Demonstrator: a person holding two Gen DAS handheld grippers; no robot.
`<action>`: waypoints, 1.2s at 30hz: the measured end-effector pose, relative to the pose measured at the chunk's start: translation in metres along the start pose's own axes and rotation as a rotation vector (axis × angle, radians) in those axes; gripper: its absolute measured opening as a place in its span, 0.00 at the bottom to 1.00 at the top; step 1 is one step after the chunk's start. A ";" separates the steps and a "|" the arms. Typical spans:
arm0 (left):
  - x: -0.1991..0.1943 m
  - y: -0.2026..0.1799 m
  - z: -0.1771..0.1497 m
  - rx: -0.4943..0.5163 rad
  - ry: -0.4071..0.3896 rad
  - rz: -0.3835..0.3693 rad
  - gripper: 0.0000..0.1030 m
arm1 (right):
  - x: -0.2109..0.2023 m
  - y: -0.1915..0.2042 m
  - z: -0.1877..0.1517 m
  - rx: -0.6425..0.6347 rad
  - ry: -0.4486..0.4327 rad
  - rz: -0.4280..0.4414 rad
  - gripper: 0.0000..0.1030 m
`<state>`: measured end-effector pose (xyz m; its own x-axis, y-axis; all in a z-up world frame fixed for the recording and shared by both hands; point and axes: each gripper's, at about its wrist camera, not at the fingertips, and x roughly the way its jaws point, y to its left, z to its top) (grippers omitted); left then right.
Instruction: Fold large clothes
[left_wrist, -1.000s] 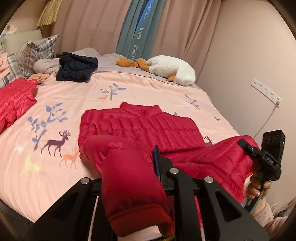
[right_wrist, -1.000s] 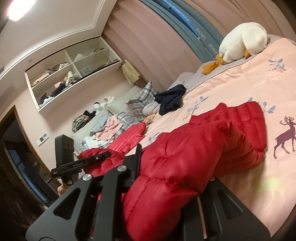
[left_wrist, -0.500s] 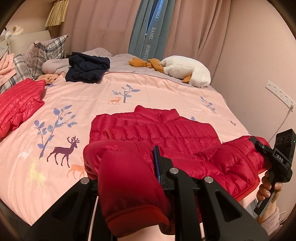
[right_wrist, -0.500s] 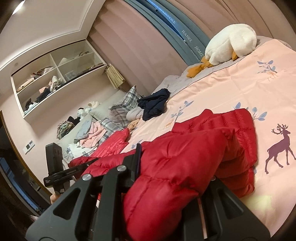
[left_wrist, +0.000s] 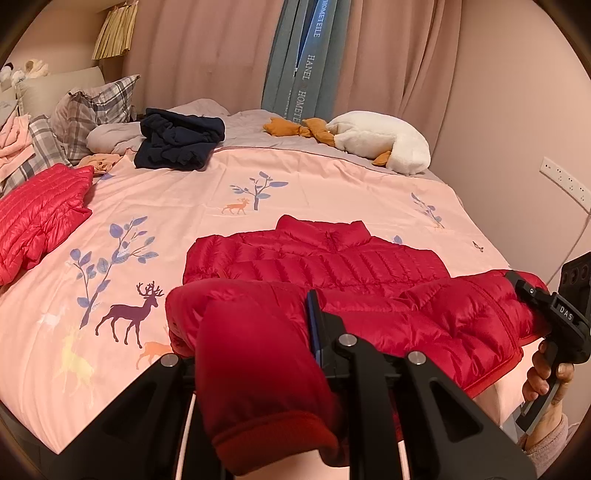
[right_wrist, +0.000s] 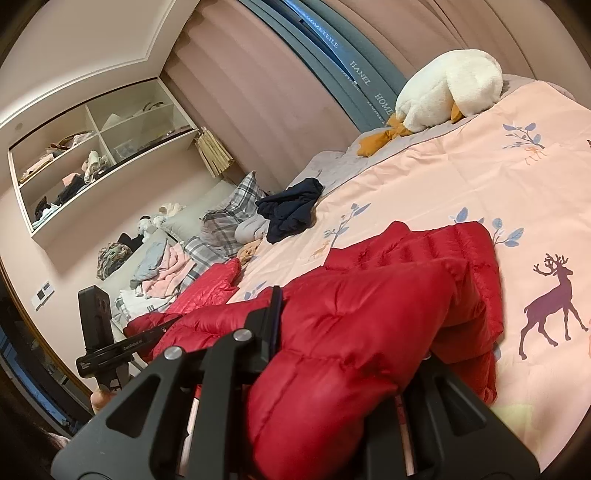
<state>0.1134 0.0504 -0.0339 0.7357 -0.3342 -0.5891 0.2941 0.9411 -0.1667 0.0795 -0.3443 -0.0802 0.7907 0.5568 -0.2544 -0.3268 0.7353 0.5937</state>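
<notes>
On the bed's pink deer-print quilt (left_wrist: 177, 206) lies the red down jacket (left_wrist: 332, 258), collar toward the curtains. The left claw (left_wrist: 258, 350) grips its folded sleeve end; the right claw (right_wrist: 351, 332) clamps the hem's other side, lifting the near edge.

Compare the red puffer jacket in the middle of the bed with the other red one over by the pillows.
The middle jacket lies spread with its collar showing; the side jacket sits in a compact, bunched heap. The middle jacket is clamped at its near edge by the left hand-held gripper and right hand-held gripper; nothing grips the side jacket. Both are red, quilted and shiny, resting on the pink deer-print bedspread.
</notes>
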 end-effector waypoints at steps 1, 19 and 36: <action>0.001 0.000 0.000 0.000 0.001 0.001 0.16 | 0.001 0.000 0.000 -0.001 0.001 -0.002 0.16; 0.021 0.008 0.003 -0.002 0.019 0.005 0.16 | 0.017 -0.004 0.001 -0.001 0.009 -0.041 0.17; 0.041 0.010 0.003 0.003 0.047 0.017 0.16 | 0.032 -0.011 0.000 0.010 0.024 -0.059 0.17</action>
<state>0.1488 0.0462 -0.0576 0.7113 -0.3158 -0.6280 0.2840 0.9463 -0.1543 0.1086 -0.3347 -0.0954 0.7958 0.5217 -0.3075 -0.2744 0.7633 0.5849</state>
